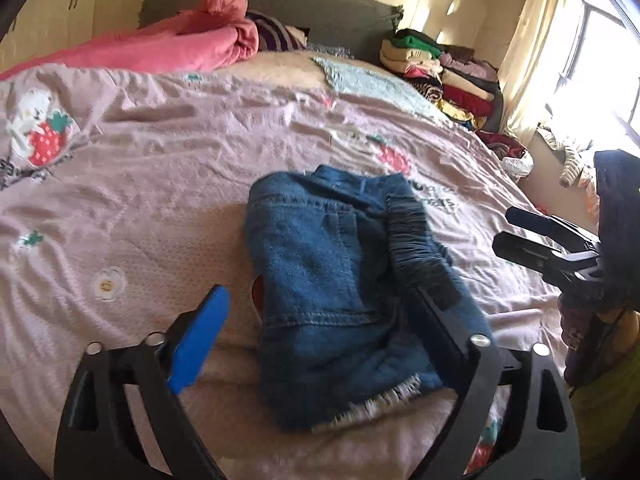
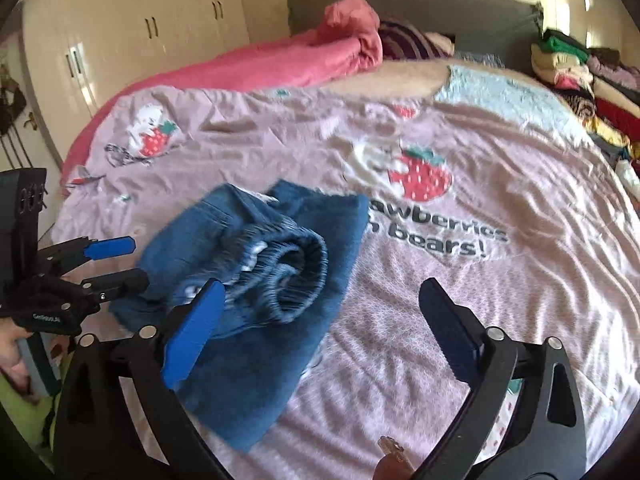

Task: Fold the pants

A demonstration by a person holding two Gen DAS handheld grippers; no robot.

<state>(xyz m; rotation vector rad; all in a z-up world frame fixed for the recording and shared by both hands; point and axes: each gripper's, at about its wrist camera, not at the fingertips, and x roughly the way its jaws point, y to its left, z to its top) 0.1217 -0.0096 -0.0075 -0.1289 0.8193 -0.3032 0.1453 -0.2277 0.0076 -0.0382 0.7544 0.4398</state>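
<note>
Both pairs of jaws stand wide apart and grip nothing. The left gripper (image 1: 320,312) hovers low over the near end of the pants (image 1: 332,280), its blue-padded finger to one side of the denim and its dark finger over the other edge; whether that dark finger touches the cloth cannot be told. The right gripper (image 2: 320,320) sits just beside the bundle, its blue finger in front of the rolled waistband and its other finger over bare bedspread (image 2: 500,300).

The pants, blue denim with frayed hems, lie near the front edge of the bed on the pink strawberry-print bedspread. They are gathered into a compact, lumpy bundle, not a flat rectangle: from the right wrist view the elastic waistband (image 2: 288,276) curls up in a roll on top, and one layer pokes out toward the near edge.

The main risk, as a judgement, is that the loose roll springs open once left alone, undoing the fold. Pressing or pinching only the top layer could drag it off the layers beneath and skew the stack. A grab through the thick waistband may slip. The soft, wrinkled bedspread could also bunch under a closing finger and get caught along with the denim. The bundle lies close to the bed's edge, so a sideways tug could pull it off.
</note>
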